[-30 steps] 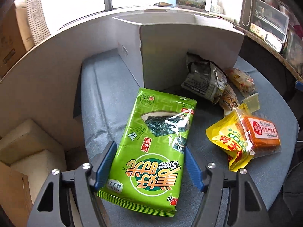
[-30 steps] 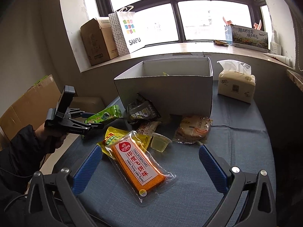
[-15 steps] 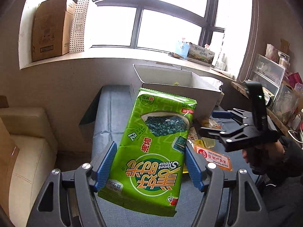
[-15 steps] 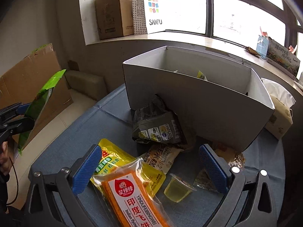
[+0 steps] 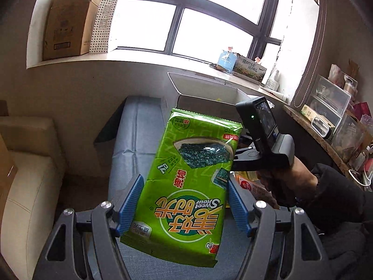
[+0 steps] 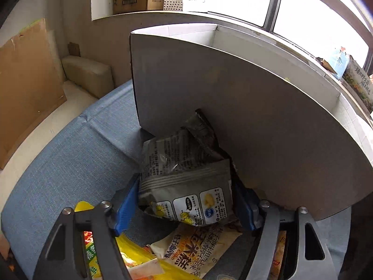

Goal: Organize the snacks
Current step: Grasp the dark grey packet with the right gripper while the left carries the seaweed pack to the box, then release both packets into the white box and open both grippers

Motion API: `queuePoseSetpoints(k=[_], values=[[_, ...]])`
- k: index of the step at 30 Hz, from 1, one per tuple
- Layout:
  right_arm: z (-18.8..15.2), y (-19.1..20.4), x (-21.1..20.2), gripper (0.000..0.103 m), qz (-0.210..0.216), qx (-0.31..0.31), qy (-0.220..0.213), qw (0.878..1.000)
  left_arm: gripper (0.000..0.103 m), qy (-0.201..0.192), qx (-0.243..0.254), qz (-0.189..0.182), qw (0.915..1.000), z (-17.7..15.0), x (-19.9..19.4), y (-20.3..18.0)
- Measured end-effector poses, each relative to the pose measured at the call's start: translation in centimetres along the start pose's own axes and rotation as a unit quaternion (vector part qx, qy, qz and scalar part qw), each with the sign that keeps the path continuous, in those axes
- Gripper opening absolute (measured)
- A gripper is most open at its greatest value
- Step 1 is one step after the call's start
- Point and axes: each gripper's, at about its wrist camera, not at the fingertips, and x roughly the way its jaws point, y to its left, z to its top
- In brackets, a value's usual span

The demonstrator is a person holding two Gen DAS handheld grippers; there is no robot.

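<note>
Two grippers, each w/ a snack pack between its blue pads. Your left gripper (image 5: 184, 206) clamps the green seaweed pack (image 5: 190, 179) by its long edges, jaws roughly mid-width, pads pressed on both sides; pack is lifted off the blue tablecloth (image 5: 137, 135), top end tilted toward the white cardboard box (image 5: 205, 98) by the window sill. Your right hand (image 5: 283, 182) shows in the left view, beside the pack's right edge, gripping its tool handle.

Your right gripper (image 6: 186, 200) points down at the table, jaws closing around the grey crinkled snack bag (image 6: 184, 175); both pads sit at the bag's side edges & look to be touching. That bag leans against the box's front wall (image 6: 244, 107), still on the cloth (image 6: 70, 154). Just below it lie a beige rice-cake packet (image 6: 198, 245) & a yellow packet (image 6: 130, 254), partly under the gripper frame. Box is upright, open-topped; can't tell much of what's inside.
</note>
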Motion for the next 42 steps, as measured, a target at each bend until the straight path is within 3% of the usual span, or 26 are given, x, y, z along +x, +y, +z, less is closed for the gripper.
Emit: queuePoseSetpoints(k=[6,10,14,19,25,33,35,37,38,40,42], values=[[-1.3,-1.5,-4.7,0.068,0.053,0.036,-0.046,0.997,0.074,-0.004,0.005,-0.010,0.9999,0.3,0.2,-0.7],[-3.0,-3.1,-9.9,0.068,0.082,0.087,-0.101,0.988,0.074,-0.011,-0.007,-0.025,0.9996,1.1,0.3,-1.0],[-4.4,-5.4,-14.7,0.068,0.075,0.130,-0.152,0.977,0.074,-0.024,-0.022,-0.038,0.9988,3.2,1.0,-1.9],[-4.2,-10.0,-18.2,0.068,0.043,0.177,-0.190,0.965,0.074,-0.045,-0.025,-0.063,0.9967,8.3,3.2,-3.8],[-0.9,-15.3,-17.6,0.069,0.001,0.209,-0.177,0.962,0.074,-0.059,-0.057,-0.080,0.9935,16.0,9.0,-4.8],[5.3,-19.6,-12.1,0.070,-0.010,0.204,-0.133,0.970,0.077,-0.022,-0.061,-0.035,0.9973,21.5,19.0,-4.4],[6.8,-20.0,-10.6,0.074,-0.024,0.192,-0.119,0.974,0.081,-0.007,-0.069,-0.019,0.9974,21.9,20.7,-3.9],[8.1,-20.4,-9.6,0.098,-0.049,0.189,-0.109,0.975,0.101,0.015,-0.070,-0.006,0.9974,22.1,22.0,-3.3],[8.6,-20.6,-9.2,0.102,-0.053,0.183,-0.103,0.976,0.103,0.021,-0.073,0.000,0.9971,22.0,22.3,-3.1],[8.9,-20.6,-9.3,0.103,-0.065,0.177,-0.102,0.977,0.103,0.016,-0.077,0.003,0.9969,21.7,21.8,-2.6],[8.5,-20.4,-10.3,0.103,-0.067,0.176,-0.128,0.974,0.103,0.013,-0.077,0.002,0.9970,21.2,21.0,-2.4]])
